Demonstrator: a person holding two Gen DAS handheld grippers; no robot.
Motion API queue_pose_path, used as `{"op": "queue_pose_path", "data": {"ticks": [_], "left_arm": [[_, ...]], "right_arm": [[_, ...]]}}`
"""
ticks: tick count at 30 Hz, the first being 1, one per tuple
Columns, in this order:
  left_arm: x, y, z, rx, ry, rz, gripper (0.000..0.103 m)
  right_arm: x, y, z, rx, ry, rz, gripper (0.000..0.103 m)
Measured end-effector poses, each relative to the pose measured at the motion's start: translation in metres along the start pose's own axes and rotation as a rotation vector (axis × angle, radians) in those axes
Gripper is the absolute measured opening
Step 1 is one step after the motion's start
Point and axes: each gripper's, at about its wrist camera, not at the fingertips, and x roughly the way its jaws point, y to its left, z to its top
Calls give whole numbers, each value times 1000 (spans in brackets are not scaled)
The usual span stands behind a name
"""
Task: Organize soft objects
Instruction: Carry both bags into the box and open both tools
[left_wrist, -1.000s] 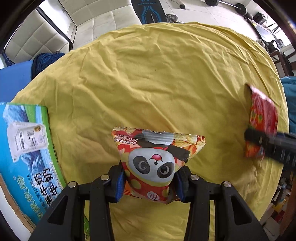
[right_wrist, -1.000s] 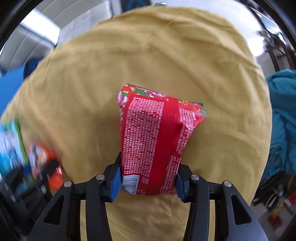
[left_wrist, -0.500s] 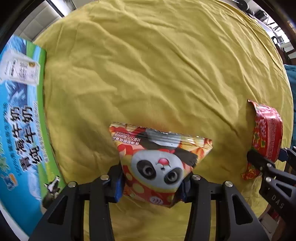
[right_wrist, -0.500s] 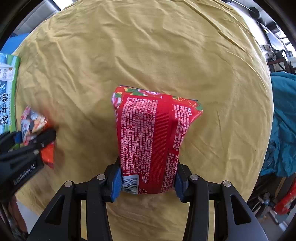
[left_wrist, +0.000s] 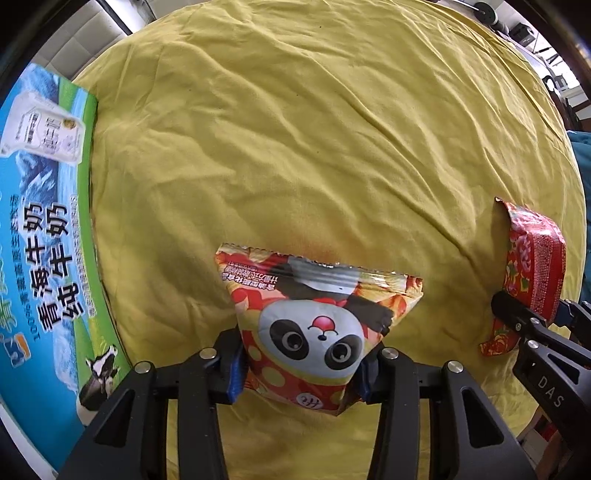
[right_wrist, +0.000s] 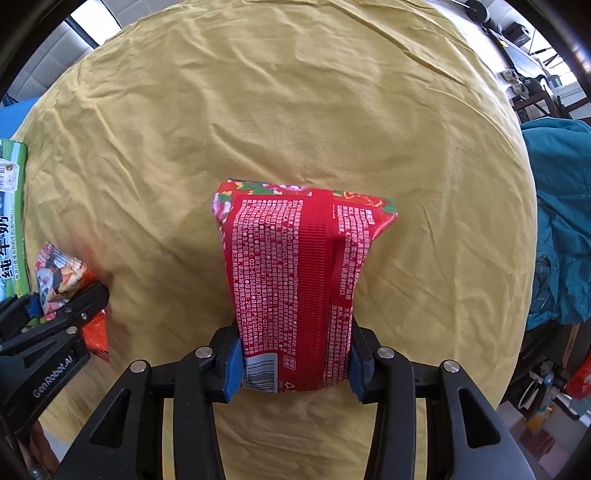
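Observation:
My left gripper (left_wrist: 301, 363) is shut on a panda snack bag (left_wrist: 314, 317), red and yellow with a panda face, held above the yellow cloth (left_wrist: 295, 129). My right gripper (right_wrist: 295, 363) is shut on a red snack packet (right_wrist: 299, 280) with white print, its back side up. In the left wrist view the red packet (left_wrist: 535, 266) and the right gripper (left_wrist: 532, 314) show at the right edge. In the right wrist view the panda bag (right_wrist: 59, 280) and the left gripper (right_wrist: 62, 310) show at the left edge.
The round table is covered by the yellow cloth (right_wrist: 295, 110). A blue and green milk carton box (left_wrist: 40, 240) lies at the table's left edge. A teal cloth (right_wrist: 561, 221) hangs off to the right. Floor tiles and gym gear lie beyond the far edge.
Both grippers have tilted down toward the table and come lower, each still holding its packet. The milk box has come further into the left wrist view.

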Motion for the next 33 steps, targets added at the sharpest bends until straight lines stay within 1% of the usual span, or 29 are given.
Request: {"op": "queue_pose_path", "data": {"ticks": [3, 7, 13, 20, 24, 28, 33], "left_arm": [[-4, 1, -8, -6, -4, -5, 40], [-22, 5, -23, -20, -42, -16, 40], [-71, 13, -49, -25, -140, -44, 39], [-135, 33, -80, -13, -255, -92, 39], [-169, 53, -93, 4, -312, -110, 39], [-195, 80, -103, 13, -362, -113, 39], [-217, 124, -122, -4, -411, -110, 39]], "right_arm": [[-7, 1, -7, -6, -7, 19, 46], [-23, 3, -16, -17, -29, 44, 46], [-67, 15, -37, -32, -94, 90, 45], [-126, 30, -68, -30, -172, 147, 45], [-161, 47, -84, -22, -215, 175, 45], [-193, 79, -100, -31, -263, 186, 45], [-214, 126, -110, -57, -302, 206, 45]]}}
